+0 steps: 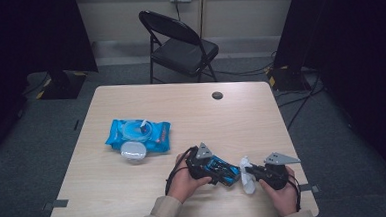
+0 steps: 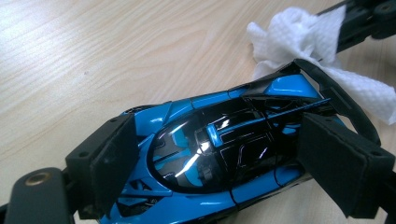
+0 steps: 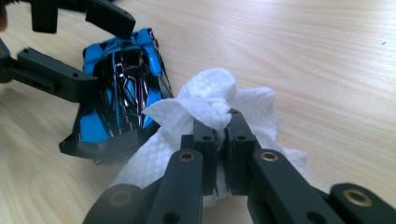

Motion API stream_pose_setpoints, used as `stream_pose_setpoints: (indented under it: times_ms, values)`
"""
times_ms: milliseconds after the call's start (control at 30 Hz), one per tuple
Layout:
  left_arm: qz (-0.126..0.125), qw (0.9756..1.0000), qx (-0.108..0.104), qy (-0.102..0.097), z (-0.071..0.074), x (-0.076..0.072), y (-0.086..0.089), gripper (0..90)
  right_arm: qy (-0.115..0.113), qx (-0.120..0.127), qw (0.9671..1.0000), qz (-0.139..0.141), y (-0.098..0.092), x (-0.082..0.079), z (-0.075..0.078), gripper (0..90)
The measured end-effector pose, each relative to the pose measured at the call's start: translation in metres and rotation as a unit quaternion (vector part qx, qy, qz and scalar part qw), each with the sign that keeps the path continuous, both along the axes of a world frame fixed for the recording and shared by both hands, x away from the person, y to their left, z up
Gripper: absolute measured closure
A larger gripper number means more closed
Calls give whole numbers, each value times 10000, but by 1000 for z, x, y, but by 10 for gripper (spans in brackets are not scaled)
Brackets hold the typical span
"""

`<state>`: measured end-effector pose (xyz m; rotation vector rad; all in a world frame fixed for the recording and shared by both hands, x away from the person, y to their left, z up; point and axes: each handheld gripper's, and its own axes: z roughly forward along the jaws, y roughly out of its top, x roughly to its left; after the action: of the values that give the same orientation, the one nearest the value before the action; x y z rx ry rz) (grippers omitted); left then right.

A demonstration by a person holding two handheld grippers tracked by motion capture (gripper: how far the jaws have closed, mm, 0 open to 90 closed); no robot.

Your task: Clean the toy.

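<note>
From above I can barely make out the toy car (image 1: pixel 223 170); my left tongs (image 1: pixel 215 173) and hand (image 1: pixel 184 181) cover most of it. The left gripper view fills that in: glossy blue-and-black bodywork, foam-faced pads (image 2: pixel 114 163) clamped on both flanks, the nose cut off at the bottom edge. My right tongs (image 3: pixel 219 133) are pressed together, pinching a crumpled, dimpled white wipe (image 3: pixel 205 100) that touches the car's rear wing. Beyond the left tongs lies a blue wipe pack (image 1: pixel 138 134), its round lid (image 1: pixel 133 150) open.

Black folding chair (image 1: pixel 180 46), grey carpet (image 1: pixel 333 146)
</note>
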<state>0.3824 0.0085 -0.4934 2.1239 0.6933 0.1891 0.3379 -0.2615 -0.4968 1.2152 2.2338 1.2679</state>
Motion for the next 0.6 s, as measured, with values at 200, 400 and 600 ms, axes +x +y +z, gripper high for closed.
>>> stream_pose_setpoints:
  times_ms: [200,400,600]
  values:
    - [-3,10000,-4,-16,0,0,0,127,101,-163,9998,98,9,4,-9,856]
    - [-14,10000,10,-17,0,0,1,127,157,-388,9989,197,17,7,-10,854]
    - [-12,10000,2,-12,0,0,1,127,266,-299,9988,292,16,7,-10,855]
